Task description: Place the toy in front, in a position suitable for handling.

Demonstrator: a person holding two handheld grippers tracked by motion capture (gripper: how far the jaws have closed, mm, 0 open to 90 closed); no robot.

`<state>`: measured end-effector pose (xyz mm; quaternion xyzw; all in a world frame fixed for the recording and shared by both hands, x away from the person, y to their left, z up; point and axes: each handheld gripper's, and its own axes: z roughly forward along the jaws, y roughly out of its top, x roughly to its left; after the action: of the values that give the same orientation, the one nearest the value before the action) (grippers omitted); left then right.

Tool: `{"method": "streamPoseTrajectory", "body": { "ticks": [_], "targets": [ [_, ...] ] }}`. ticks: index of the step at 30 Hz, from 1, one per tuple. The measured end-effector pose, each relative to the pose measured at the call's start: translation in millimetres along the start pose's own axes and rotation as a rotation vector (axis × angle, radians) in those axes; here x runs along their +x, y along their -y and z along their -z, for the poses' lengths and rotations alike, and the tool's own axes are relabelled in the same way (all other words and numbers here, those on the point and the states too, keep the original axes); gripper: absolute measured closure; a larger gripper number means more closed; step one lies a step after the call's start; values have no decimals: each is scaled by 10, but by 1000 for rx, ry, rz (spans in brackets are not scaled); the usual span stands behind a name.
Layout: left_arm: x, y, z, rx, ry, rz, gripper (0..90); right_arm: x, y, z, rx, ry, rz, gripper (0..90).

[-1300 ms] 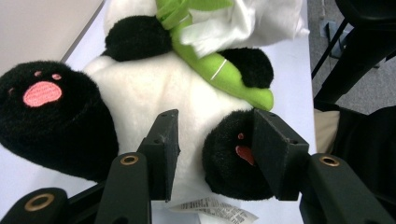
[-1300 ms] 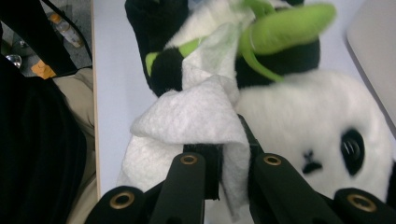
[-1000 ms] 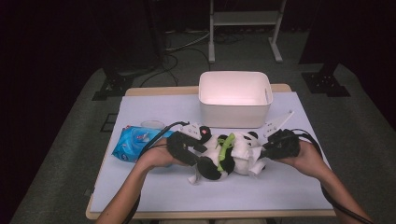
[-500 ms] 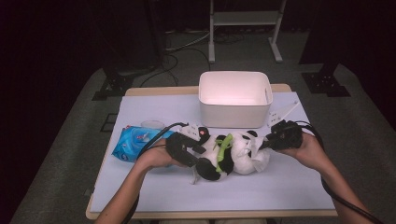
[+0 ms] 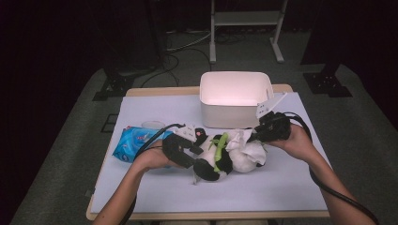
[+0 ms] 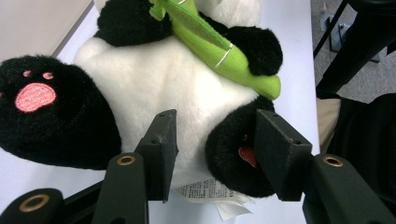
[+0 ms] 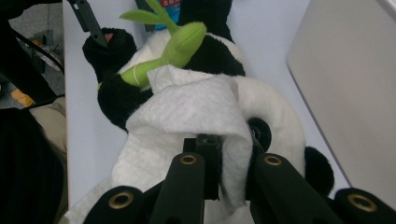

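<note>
A black-and-white panda plush (image 5: 234,159) lies on its back on the table, a green felt bamboo stalk (image 5: 218,143) across its chest. My left gripper (image 5: 197,161) has one black hind leg and some belly fur pinched in its jaws (image 6: 217,144). The panda's belly (image 6: 187,84) and bamboo (image 6: 219,46) lie beyond them. My right gripper (image 5: 256,136) is shut on a white wipe (image 5: 241,139). In the right gripper view the wipe (image 7: 187,112) drapes from the jaws (image 7: 231,158) over the panda's head (image 7: 275,112), beside the bamboo (image 7: 177,42).
A white plastic bin (image 5: 225,117) stands just behind the panda, close to my right gripper; its wall (image 7: 350,79) rises at the right of the right gripper view. A blue wipe pack (image 5: 133,140) lies left of my left hand. The pale table cover (image 5: 258,192) runs toward the front edge.
My right gripper has moved up and toward the bin, dragging the wipe over the panda's head. The left gripper has kept its hold and place.
</note>
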<state>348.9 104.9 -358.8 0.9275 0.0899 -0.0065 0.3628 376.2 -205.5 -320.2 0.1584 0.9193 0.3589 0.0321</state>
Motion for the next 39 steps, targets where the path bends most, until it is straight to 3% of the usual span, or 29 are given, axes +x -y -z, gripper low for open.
{"method": "streamPoseTrajectory", "body": {
  "ticks": [4,9,11,19,24,39],
  "targets": [
    [7,-3,5,-7,-9,1,498,1,0,-49,16,-1,-6,849],
    [24,-10,-6,-26,-33,17,496,12,160,-73,36,-32,-31,849],
    [37,-19,-14,-20,-41,20,481,46,262,-79,29,-47,-44,850],
    [46,-54,-22,4,-72,15,465,150,367,-88,26,-79,-45,854],
    [27,-43,-64,1,-40,13,468,239,450,-110,26,-85,-41,854],
    [-11,-31,-115,6,2,12,482,113,107,-117,-15,-21,-1,853]
  ]
}}
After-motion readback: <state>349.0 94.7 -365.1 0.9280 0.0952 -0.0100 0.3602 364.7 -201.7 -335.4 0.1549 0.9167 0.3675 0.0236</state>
